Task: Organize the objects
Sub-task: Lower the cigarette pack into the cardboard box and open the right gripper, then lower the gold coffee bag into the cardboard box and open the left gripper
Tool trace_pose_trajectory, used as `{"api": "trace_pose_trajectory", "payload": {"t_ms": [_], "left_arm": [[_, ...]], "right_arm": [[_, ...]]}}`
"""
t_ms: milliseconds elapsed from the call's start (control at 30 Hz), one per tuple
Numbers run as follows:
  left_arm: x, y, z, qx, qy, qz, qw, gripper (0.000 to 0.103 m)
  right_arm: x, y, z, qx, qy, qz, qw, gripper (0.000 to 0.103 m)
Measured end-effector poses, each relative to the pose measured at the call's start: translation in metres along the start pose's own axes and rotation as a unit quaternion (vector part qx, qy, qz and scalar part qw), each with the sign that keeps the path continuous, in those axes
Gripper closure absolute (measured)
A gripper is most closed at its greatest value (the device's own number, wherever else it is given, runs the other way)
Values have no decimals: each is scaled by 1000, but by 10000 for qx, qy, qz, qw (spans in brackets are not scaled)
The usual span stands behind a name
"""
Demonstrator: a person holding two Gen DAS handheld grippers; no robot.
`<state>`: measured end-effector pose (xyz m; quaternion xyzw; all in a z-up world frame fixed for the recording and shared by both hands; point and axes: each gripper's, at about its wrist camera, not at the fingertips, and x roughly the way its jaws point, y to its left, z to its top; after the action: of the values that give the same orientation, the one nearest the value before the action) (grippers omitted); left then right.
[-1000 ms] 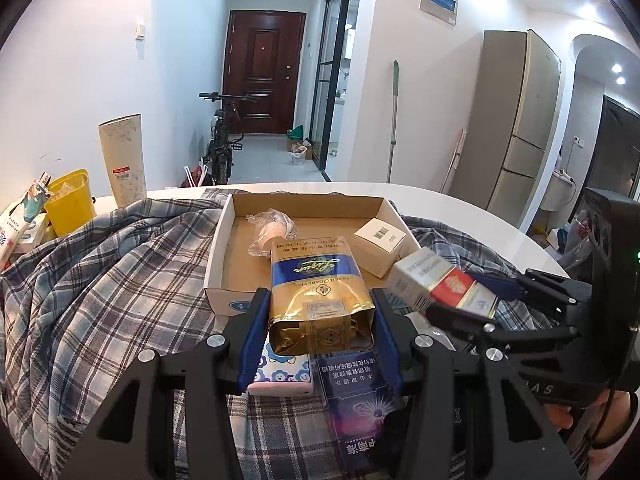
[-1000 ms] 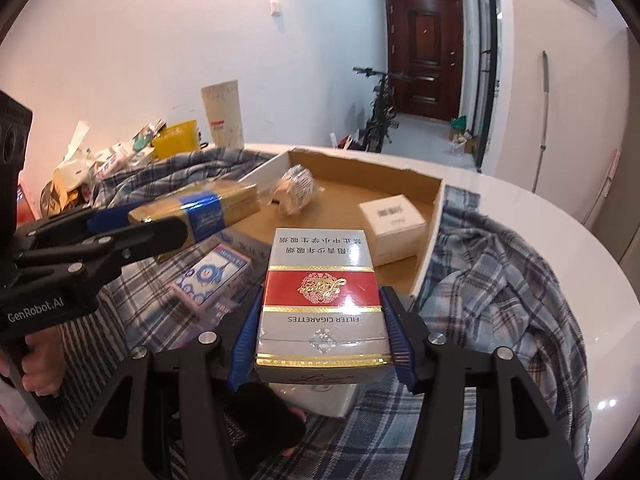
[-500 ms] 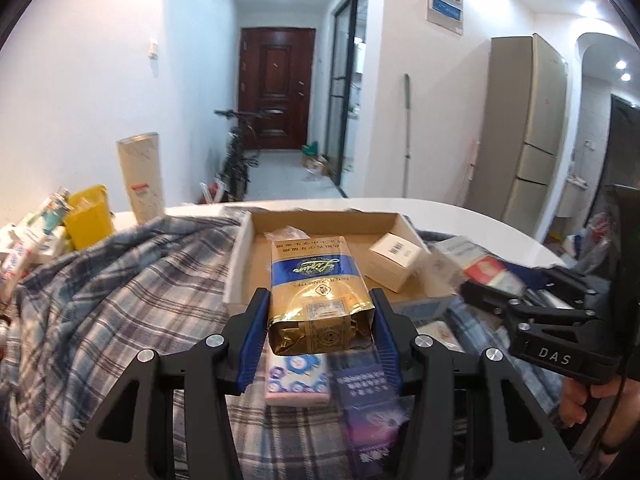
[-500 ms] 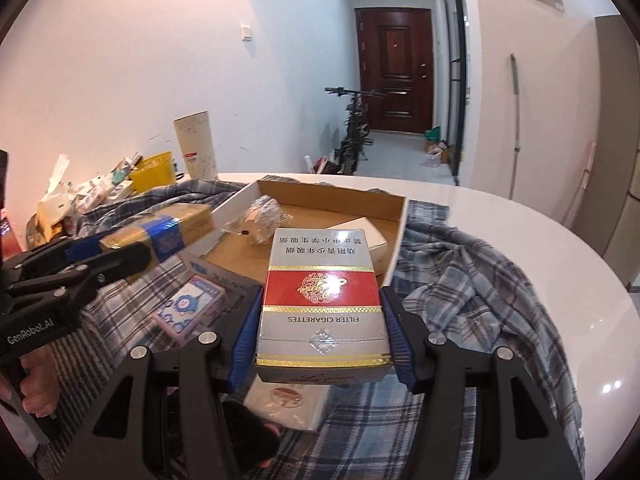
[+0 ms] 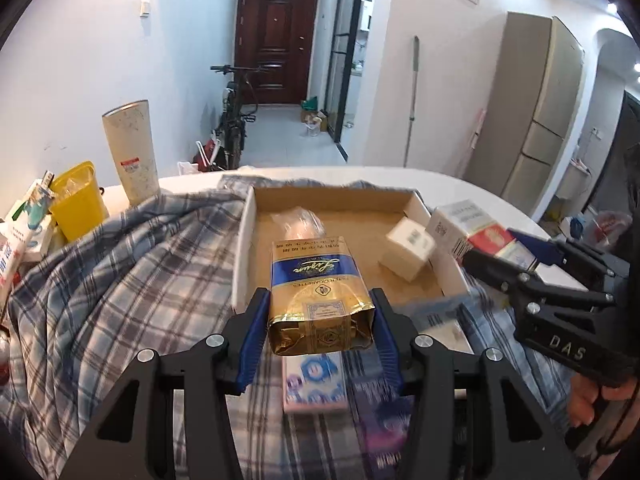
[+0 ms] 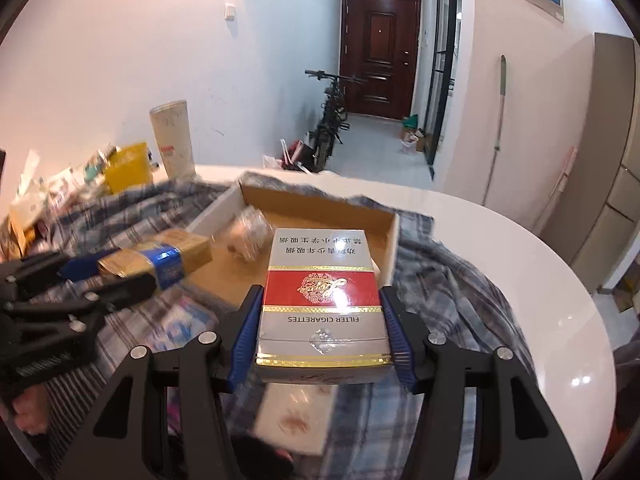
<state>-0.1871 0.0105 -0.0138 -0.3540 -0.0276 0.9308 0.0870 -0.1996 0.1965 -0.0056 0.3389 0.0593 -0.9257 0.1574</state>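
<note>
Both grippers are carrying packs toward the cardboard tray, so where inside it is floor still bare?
In the cardboard tray, bare floor lies along the near edge in front of the small white box, and at the far wall between it and the plastic-wrapped item. It is crowded on the plaid cloth below the left gripper, where boxes lie.

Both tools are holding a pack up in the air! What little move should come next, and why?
Probably ease the left tool forward and down so its gold and blue pack lands in the cardboard tray. The pack hangs right at the tray's near edge, and bare floor shows between the wrapped bundle and the small white box. The right tool, gripping the red and white pack, can follow.
</note>
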Motion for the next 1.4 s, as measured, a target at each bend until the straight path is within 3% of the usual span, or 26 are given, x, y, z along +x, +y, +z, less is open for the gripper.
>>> {"api": "trace_pose_trajectory", "payload": {"t_ms": [167, 300, 433, 767, 900, 1067, 1233, 1400], "left_arm": [[0, 4, 18, -108, -374, 206, 9990, 52], [-7, 1, 21, -57, -712, 304, 9970, 52], [1, 0, 12, 288, -956, 716, 9924, 52], [18, 29, 8, -52, -737, 684, 9949, 52], [20, 32, 8, -147, -678, 653, 9955, 52], [20, 29, 6, -103, -660, 630, 9958, 52], [17, 27, 6, -94, -588, 476, 9971, 52], [21, 26, 7, -167, -156, 298, 9993, 52]], "right_arm": [[31, -1, 14, 537, 426, 480, 9965, 47], [57, 6, 14, 702, 747, 376, 9940, 47], [72, 14, 14, 760, 881, 428, 9923, 47], [121, 20, 18, 978, 1334, 316, 9857, 47], [126, 20, 14, 863, 1296, 63, 9878, 47], [121, 14, 17, 939, 1287, 210, 9870, 45], [96, 3, 21, 1052, 1017, 255, 9889, 40], [68, -13, 20, 965, 662, -68, 9931, 40]]}}
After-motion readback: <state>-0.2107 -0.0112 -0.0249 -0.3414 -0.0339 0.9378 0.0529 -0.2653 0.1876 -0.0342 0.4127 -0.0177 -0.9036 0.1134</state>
